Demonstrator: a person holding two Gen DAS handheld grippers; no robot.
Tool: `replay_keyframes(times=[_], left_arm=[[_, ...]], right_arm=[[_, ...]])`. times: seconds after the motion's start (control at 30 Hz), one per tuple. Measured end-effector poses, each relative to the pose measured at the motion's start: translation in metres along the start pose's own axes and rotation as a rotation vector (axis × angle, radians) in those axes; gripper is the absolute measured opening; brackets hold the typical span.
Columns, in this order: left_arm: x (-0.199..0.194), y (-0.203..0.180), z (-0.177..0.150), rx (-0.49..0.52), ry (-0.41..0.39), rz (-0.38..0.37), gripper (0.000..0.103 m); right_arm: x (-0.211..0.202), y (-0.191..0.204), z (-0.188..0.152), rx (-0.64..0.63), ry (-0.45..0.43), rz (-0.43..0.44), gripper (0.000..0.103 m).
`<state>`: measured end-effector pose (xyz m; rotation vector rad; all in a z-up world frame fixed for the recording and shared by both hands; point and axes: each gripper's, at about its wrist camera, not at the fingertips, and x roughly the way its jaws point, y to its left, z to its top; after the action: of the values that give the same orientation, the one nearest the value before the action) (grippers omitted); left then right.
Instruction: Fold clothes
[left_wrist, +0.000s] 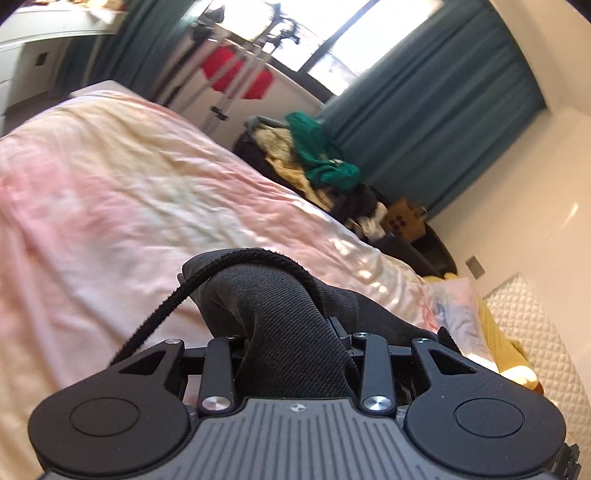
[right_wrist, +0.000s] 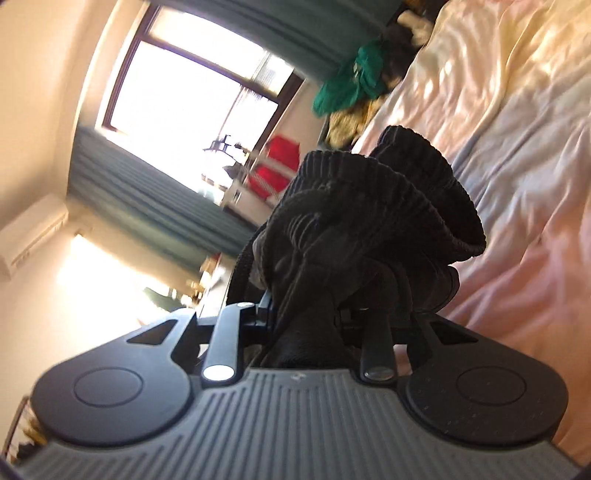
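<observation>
On my left wrist camera, the left gripper (left_wrist: 291, 332) has its jaws drawn in tight on a bunch of dark grey garment (left_wrist: 273, 325); the woven cloth fills the gap between the two sides and bulges up over them, hiding the fingertips. A black cord (left_wrist: 162, 317) from the same garment loops out over the left linkage. The cloth I hold hangs clear above the bed (left_wrist: 129, 192), whose pink and cream sheet lies wrinkled under it.

On my right wrist camera, the right gripper (right_wrist: 332, 295) is likewise clamped on the dark garment (right_wrist: 376, 206), here a thick ribbed band that puckers into folds and spills forward over the jaws. I cannot see the fingertips themselves under the fabric. The view is rolled well over, so the bed (right_wrist: 498, 147) runs up the right side of the picture.

Beyond the bed, a heap of clothes sits by the far edge, with a green garment (left_wrist: 317, 155) on top of yellowish and dark pieces. A cardboard box (left_wrist: 402, 218) stands near that heap. Teal curtains (left_wrist: 424, 122) frame a bright window (right_wrist: 177, 92), and red cloth (left_wrist: 236, 74) hangs on a drying rack in front of it. Both pictures are somewhat blurred
</observation>
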<state>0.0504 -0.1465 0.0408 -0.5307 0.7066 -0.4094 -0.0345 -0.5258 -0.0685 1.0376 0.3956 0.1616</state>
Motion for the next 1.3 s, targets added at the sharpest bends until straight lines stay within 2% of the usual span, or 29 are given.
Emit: replay_keyframes(times=[0.17,0.33,0.5,0.57,0.63,0.73,0.77,0.87,0.97,1.03,1.13,1.23,1.3], left_arm=[[0.091,-0.065,0.012,0.022,0.009,-0.037,0.035],[0.184,-0.092,0.03,0.047,0.031,-0.071,0.036],[0.268,-0.076,0.023,0.122,0.062,-0.098,0.037],[0.297,-0.054,0.011,0.115,0.119,-0.071,0.037],[0.309,-0.028,-0.006,0.096,0.146,-0.06,0.041],[0.311,0.001,-0.027,0.157,0.188,-0.074,0.053],[0.307,0.006,-0.031,0.182,0.193,-0.079,0.053],[0.292,0.016,-0.041,0.254,0.184,-0.089,0.067],[0.272,0.004,-0.038,0.332,0.172,-0.042,0.072],[0.253,-0.011,-0.034,0.409,0.136,0.01,0.076],[0.217,-0.035,-0.028,0.513,0.099,0.045,0.079],[0.173,-0.057,-0.025,0.565,0.058,0.045,0.081],[0.143,-0.07,-0.025,0.591,0.041,0.036,0.081]], right_arm=[[0.012,-0.037,0.078,0.031,-0.105,-0.037,0.031],[0.036,-0.071,0.132,-0.004,-0.164,-0.067,0.032],[0.068,-0.121,0.15,-0.008,-0.205,-0.092,0.032],[0.078,-0.142,0.146,0.002,-0.178,-0.137,0.032],[0.085,-0.16,0.132,0.003,-0.117,-0.185,0.032],[0.083,-0.178,0.105,0.014,-0.078,-0.219,0.033],[0.08,-0.183,0.096,0.038,-0.077,-0.225,0.034],[0.072,-0.198,0.076,0.1,-0.107,-0.211,0.039],[0.067,-0.207,0.067,0.174,-0.123,-0.198,0.043],[0.063,-0.2,0.072,0.215,-0.095,-0.229,0.047],[0.049,-0.17,0.077,0.183,-0.053,-0.329,0.048],[0.028,-0.138,0.077,0.105,-0.042,-0.406,0.048],[0.01,-0.115,0.077,0.044,-0.055,-0.414,0.047]])
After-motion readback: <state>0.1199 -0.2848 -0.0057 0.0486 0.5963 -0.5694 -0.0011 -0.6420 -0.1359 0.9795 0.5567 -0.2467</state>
